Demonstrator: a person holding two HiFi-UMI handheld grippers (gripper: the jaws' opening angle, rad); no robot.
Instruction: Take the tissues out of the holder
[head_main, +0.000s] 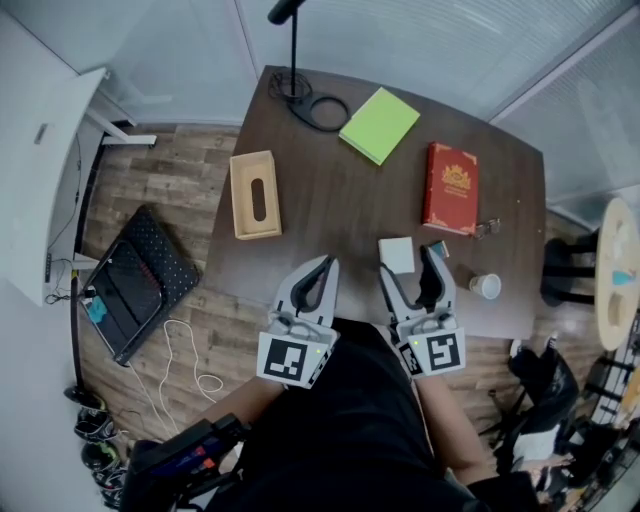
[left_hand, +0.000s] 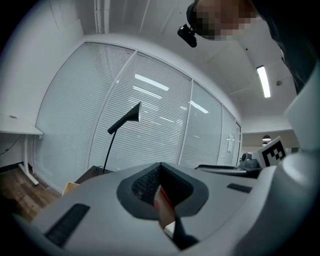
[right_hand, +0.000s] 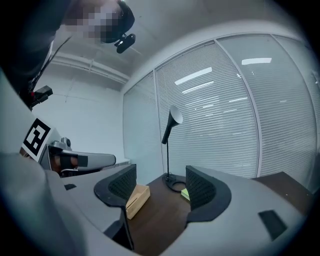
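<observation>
— Firstly, the containers?
— Wooden tissue holder (head_main: 255, 195) lies flat near the left edge of the table (head_main: 330, 215), left of frame centre. Its oval slot is dark, and the contents cannot be made out. Paper cup (head_main: 486, 286) stands at right of centre, contents unclear.
— Any legible writing?
— None. Red book (head_main: 452, 187) bears a gold emblem, its print too small to read.
— Fingers against the holder?
— Left gripper (head_main: 325, 264): jaws closed together, gripping nothing. Right gripper (head_main: 408, 262): jaws partly apart, nothing held. White square pad (head_main: 397, 254) lies by its fingertips. The holder sits up and left of both grippers, well apart.
</observation>
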